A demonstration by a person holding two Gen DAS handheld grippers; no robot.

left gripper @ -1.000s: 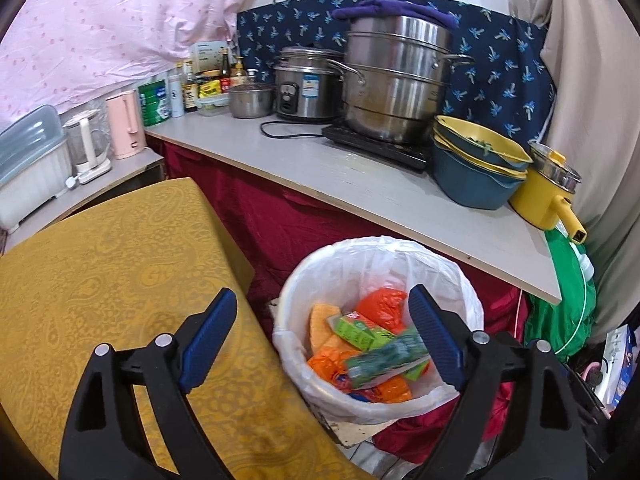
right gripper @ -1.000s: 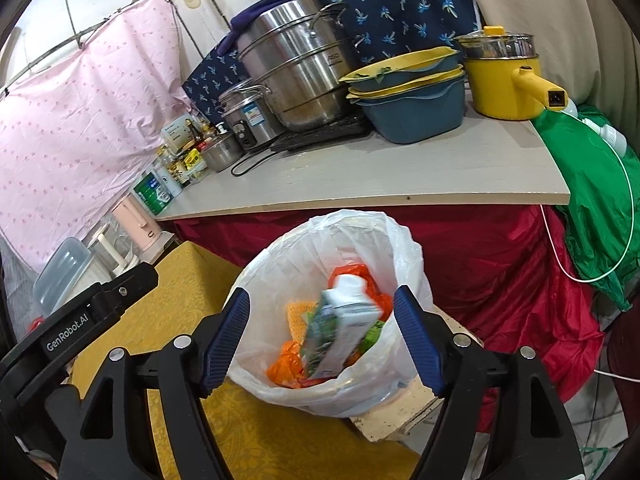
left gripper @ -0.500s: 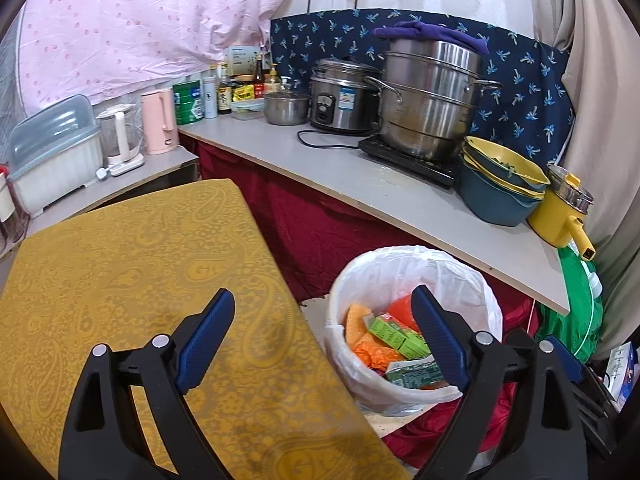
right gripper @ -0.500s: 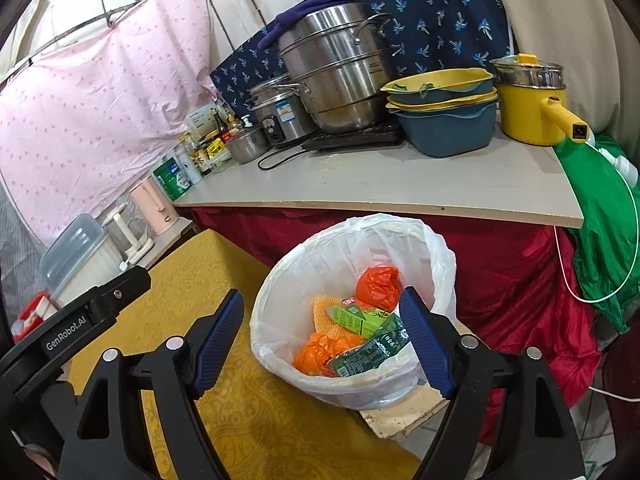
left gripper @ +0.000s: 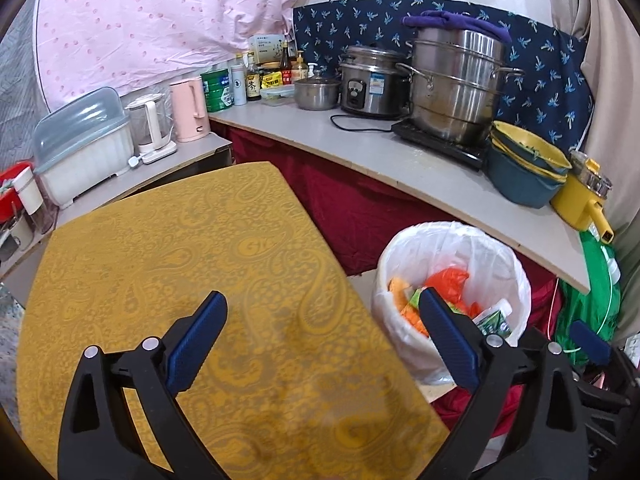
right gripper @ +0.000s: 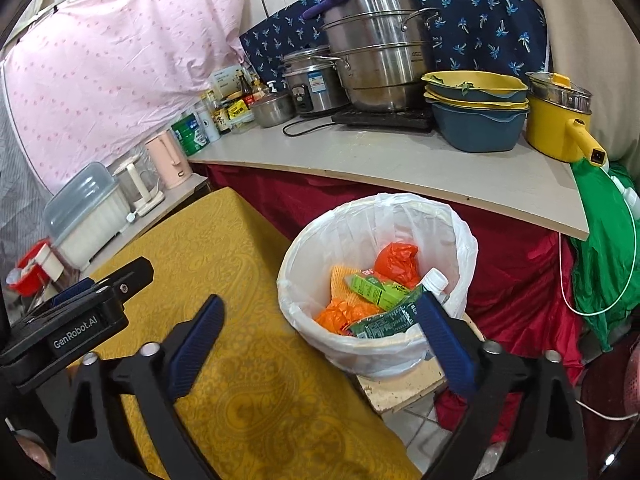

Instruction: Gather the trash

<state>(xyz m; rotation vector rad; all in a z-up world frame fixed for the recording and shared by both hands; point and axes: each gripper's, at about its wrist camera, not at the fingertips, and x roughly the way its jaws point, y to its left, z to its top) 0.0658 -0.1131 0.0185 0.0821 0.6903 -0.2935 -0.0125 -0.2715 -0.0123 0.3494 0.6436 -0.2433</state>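
A bin lined with a white bag [left gripper: 452, 240] [right gripper: 376, 204] stands on the floor beside the yellow-clothed table [left gripper: 180, 260] [right gripper: 224, 248]. Inside lie a crumpled orange bag [right gripper: 396, 258], a green carton [right gripper: 372, 288] and a green-labelled bottle [right gripper: 388, 320] [left gripper: 494, 320]. My left gripper [left gripper: 320, 298] hovers over the table's right part; its jaws are opening with nothing between them. My right gripper [right gripper: 320, 300] hangs above the table edge and the bin's near rim, jaws also opening and empty. The left gripper's body [right gripper: 80, 312] shows at the left of the right wrist view.
A grey counter [left gripper: 400, 168] over a red cloth carries a steel steamer [left gripper: 456, 80], a rice cooker [left gripper: 372, 84], stacked blue and yellow bowls [right gripper: 476, 112], a yellow pot [right gripper: 556, 128], bottles and a pink kettle [left gripper: 188, 112]. A green bag [right gripper: 600, 248] hangs at the right.
The green-labelled bottle that stood between my right jaws over the bin now lies inside it. Both grippers have drawn back from the bin toward the table, with jaws wider.
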